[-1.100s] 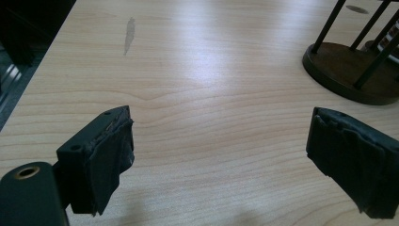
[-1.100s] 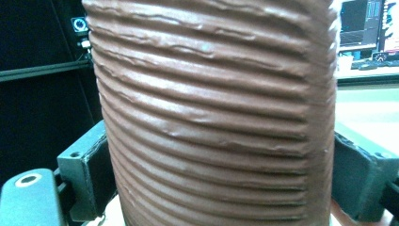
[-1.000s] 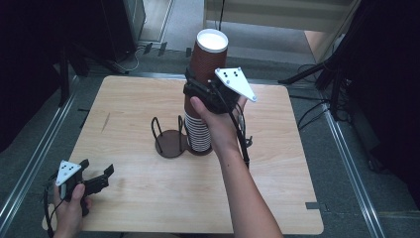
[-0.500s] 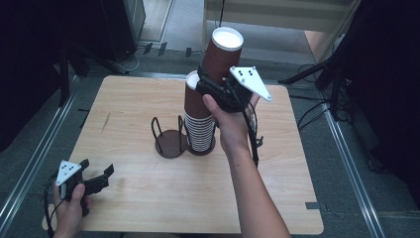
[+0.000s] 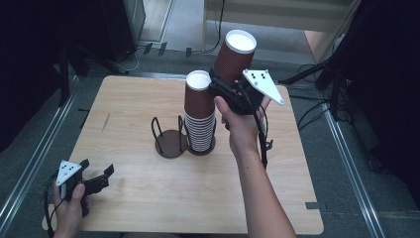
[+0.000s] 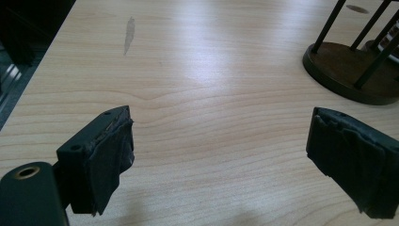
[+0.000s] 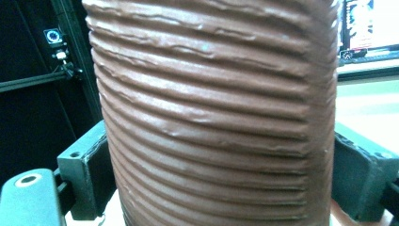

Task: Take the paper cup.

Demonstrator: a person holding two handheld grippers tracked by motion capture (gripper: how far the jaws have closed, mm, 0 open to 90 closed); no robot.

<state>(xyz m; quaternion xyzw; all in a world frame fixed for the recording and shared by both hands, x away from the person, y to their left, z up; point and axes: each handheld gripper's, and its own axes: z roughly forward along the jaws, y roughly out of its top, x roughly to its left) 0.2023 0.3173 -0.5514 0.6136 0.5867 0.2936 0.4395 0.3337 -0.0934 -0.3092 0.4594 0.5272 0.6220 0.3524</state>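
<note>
**Inspector:** Currently, the right gripper point(image 5: 229, 88) pinches one brown ribbed paper cup point(image 5: 235, 58) by its lower wall, both pads pressed against the sides. The cup is held in the air, tilted, up and to the right of the cup stack point(image 5: 199, 119), clear of it.

**Clerk:** And the stack?

**Inspector:** It stands upright in one ring of the double wire cup holder point(image 5: 171, 141) near the middle of the wooden table point(image 5: 148, 198). The other ring is empty.

**Clerk:** The left side?

**Inspector:** The left gripper point(image 5: 94, 182) rests low at the near left corner of the table, jaws spread, nothing between them. Its own view looks across bare wood toward the holder's base.

**Clerk:** Progress?

**Inspector:** In my judgement, one cup is separated from the stack; placing it is not yet done. I take the empty ring to be the likely destination. Many cups remain nested, so the job looks early.
</note>
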